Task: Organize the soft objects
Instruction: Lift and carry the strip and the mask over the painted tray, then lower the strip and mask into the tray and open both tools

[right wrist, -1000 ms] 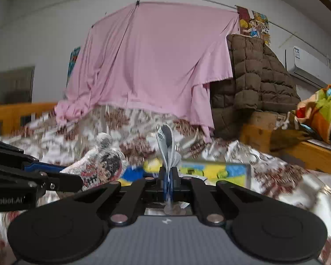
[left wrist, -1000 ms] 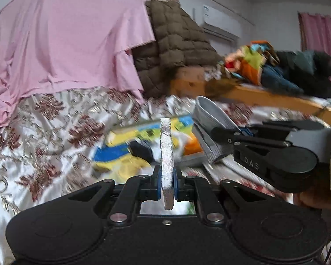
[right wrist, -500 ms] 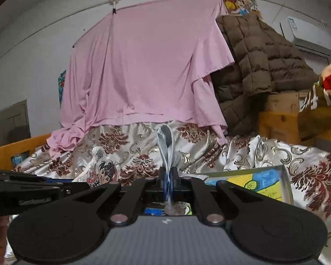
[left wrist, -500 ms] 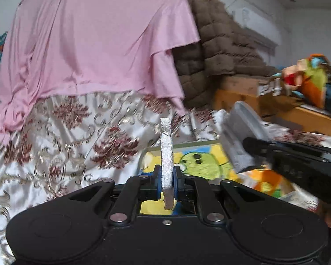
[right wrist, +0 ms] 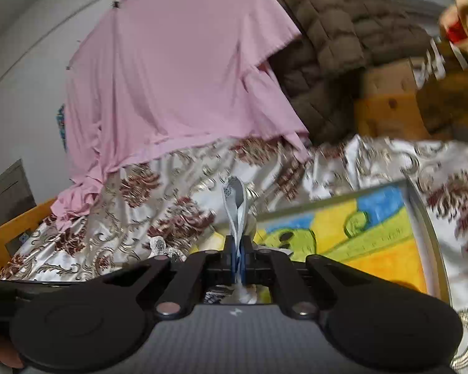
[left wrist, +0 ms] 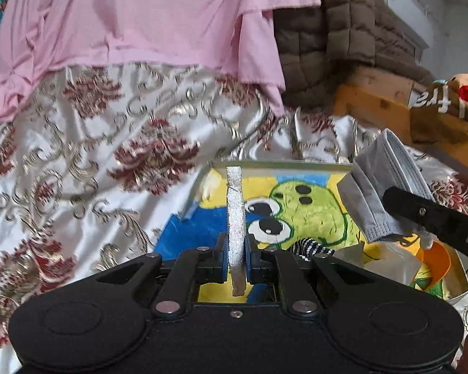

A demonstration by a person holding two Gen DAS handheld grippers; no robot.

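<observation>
With the left gripper (left wrist: 236, 255) clamped on a thin silvery pad (left wrist: 235, 208) and the right gripper (right wrist: 238, 257) pinching a folded grey mask (right wrist: 235, 199) above the cartoon box (left wrist: 296, 165), I feared a careless release could drop either onto the bedspread (left wrist: 78, 162).

Readable lettering

White letters "fre" on the rumpled brown-orange cloth (left wrist: 443, 106); "DA" on the black right gripper's finger (left wrist: 436, 224).

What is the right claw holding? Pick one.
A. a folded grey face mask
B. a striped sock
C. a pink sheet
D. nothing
A: in the left wrist view the right claw is clamped on a folded grey face mask, held above the colourful box; the pink sheet hangs behind.
</observation>
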